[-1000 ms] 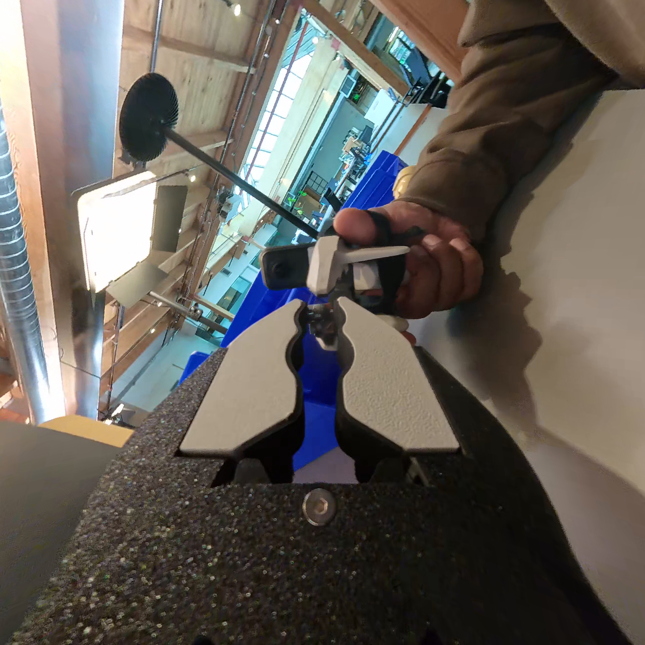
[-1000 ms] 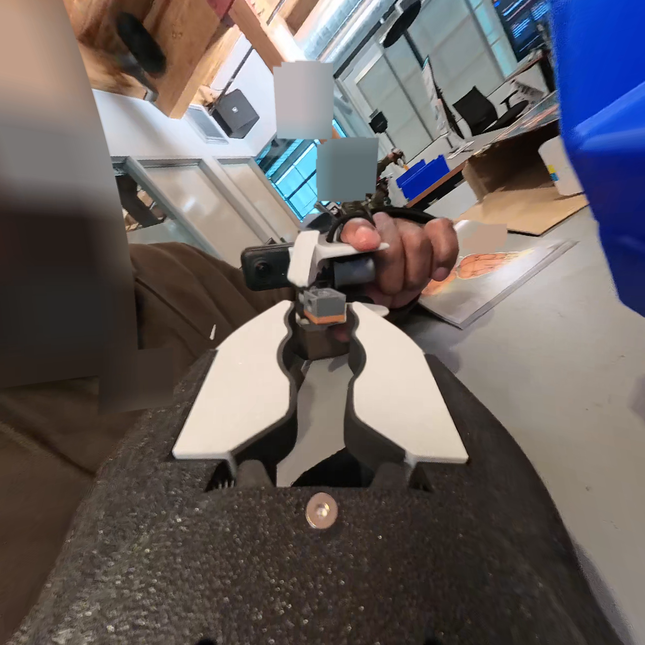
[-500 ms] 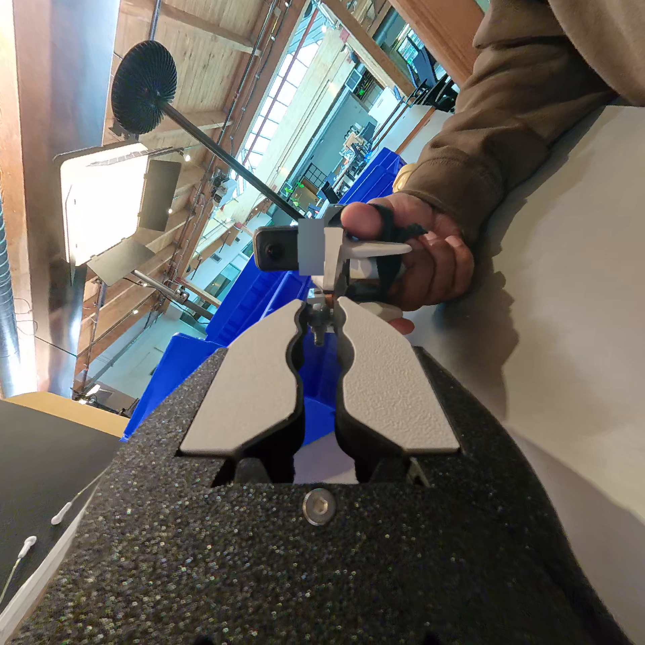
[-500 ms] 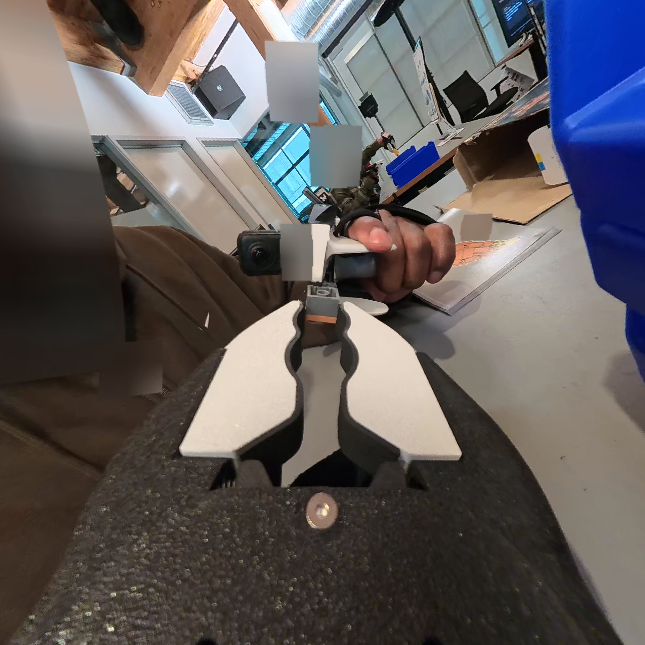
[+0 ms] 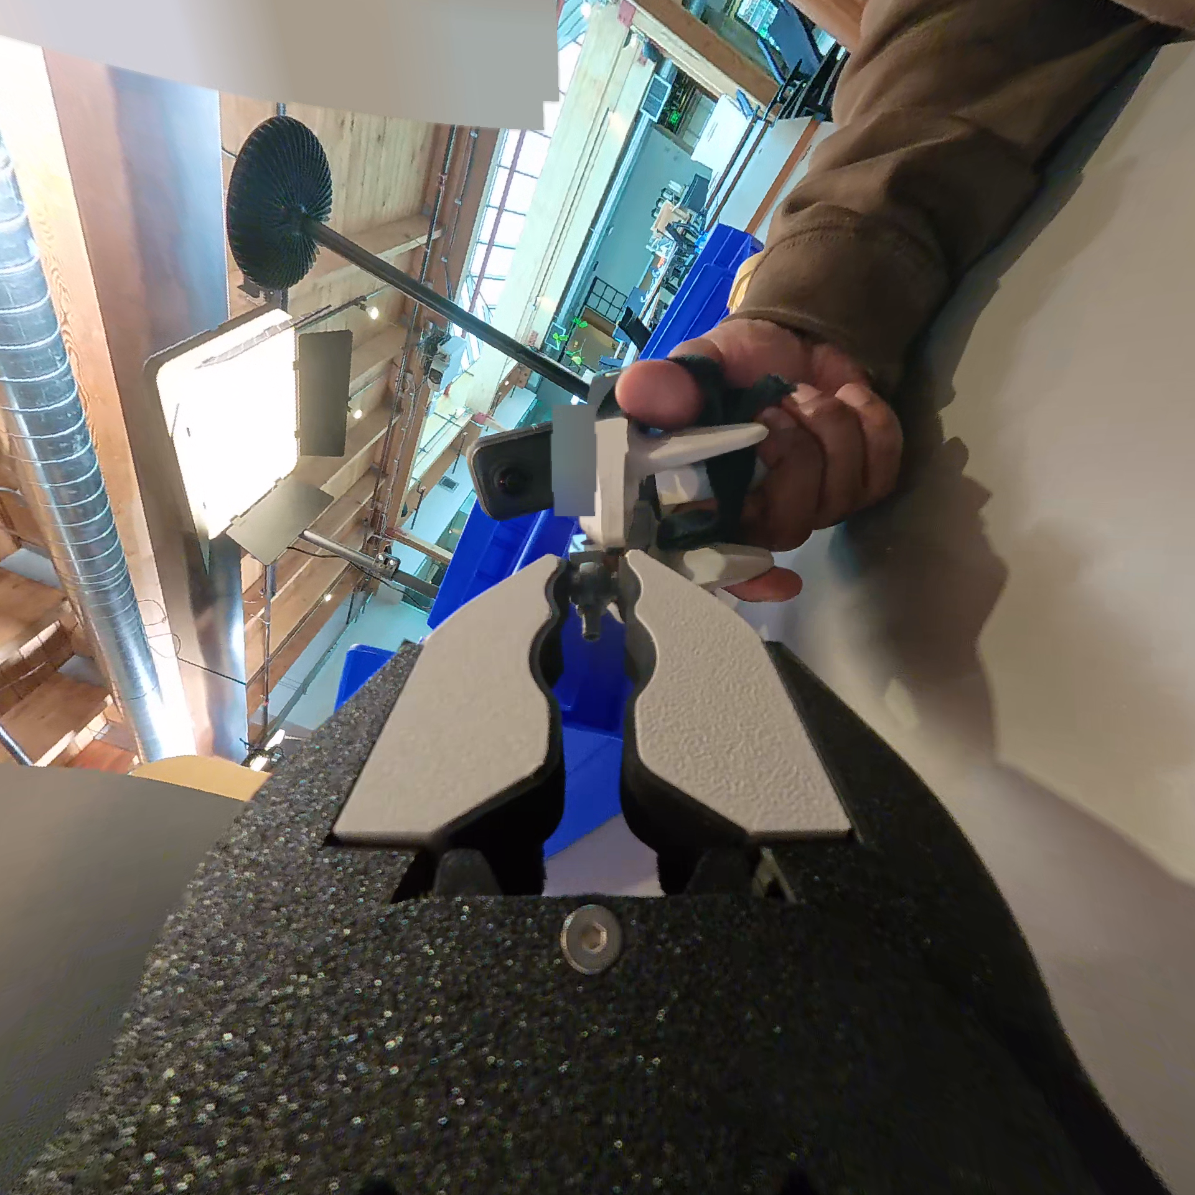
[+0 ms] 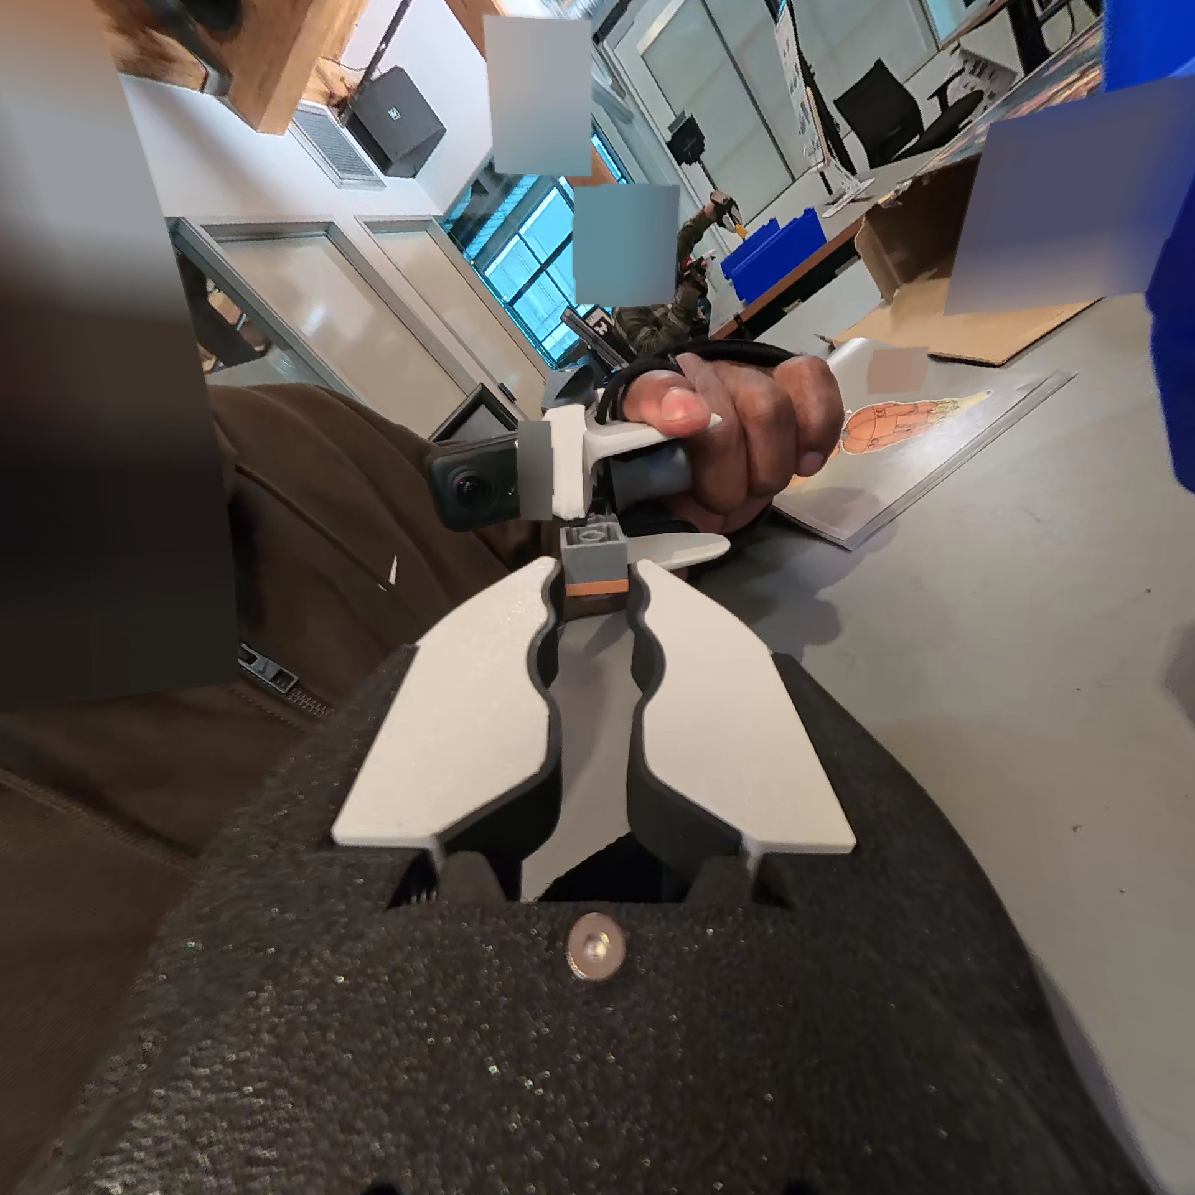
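My left gripper (image 5: 592,572) is shut on a small dark grey piece with a peg (image 5: 588,601), held up in the air. Right in front of it a hand (image 5: 808,452) holds the other gripper and its camera (image 5: 511,478), tip to tip with mine. My right gripper (image 6: 593,572) is shut on a grey brick (image 6: 593,556) with an orange plate (image 6: 595,586) under it. Beyond it a hand (image 6: 743,440) holds the left gripper and its camera (image 6: 475,485). The two grippers meet at the brick.
A grey table (image 6: 937,711) lies below, with a picture booklet (image 6: 905,440) and flat cardboard (image 6: 937,323) farther off. A blue bin (image 6: 1170,355) stands close on the right. Blue bins (image 5: 582,698) lie behind my left fingers. A brown jacket (image 6: 323,517) is at the left.
My right gripper's fingers have closed in from a wider hold onto the grey brick. Both views have swung and tilted a little while the grippers stay tip to tip.
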`<state>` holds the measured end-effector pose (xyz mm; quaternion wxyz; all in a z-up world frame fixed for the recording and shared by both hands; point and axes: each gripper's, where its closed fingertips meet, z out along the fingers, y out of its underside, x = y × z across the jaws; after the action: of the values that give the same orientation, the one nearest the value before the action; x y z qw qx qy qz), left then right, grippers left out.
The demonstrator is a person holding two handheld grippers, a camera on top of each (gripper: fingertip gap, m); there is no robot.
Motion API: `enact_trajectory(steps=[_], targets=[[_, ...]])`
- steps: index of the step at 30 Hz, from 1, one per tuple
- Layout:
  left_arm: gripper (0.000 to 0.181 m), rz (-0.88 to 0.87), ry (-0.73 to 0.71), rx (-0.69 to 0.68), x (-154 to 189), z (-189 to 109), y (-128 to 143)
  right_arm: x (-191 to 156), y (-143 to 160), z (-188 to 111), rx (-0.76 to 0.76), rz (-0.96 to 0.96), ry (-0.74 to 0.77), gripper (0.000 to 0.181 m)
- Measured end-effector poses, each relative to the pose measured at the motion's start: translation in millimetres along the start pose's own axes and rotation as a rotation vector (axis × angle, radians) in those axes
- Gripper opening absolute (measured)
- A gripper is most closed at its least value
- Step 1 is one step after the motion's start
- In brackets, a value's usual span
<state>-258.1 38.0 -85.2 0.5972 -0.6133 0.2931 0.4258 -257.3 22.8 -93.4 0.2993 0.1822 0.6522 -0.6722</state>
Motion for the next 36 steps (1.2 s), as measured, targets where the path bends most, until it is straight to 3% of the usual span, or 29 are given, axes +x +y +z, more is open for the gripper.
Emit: enact_trajectory(steps=[18, 24, 29, 31, 36], targets=[[0.016, -0.614, 0.288, -0.059, 22, -3, 12, 16, 20, -5, -0.224, -0.436, 0.225, 0.018], [0.000, -0.951, 0.417, -0.043, 27, -5, 10, 23, 25, -13, -0.324, -0.610, 0.310, 0.017], [0.001, -0.880, 0.351, -0.041, 23, -3, 14, 27, 20, -14, -0.288, -0.570, 0.343, 0.017], [0.013, -0.838, 0.287, -0.015, 16, -2, 15, 28, 16, -16, -0.258, -0.524, 0.339, 0.017], [0.026, -0.432, 0.185, -0.064, 16, -3, 21, 27, 20, -13, -0.238, -0.363, 0.280, 0.017]])
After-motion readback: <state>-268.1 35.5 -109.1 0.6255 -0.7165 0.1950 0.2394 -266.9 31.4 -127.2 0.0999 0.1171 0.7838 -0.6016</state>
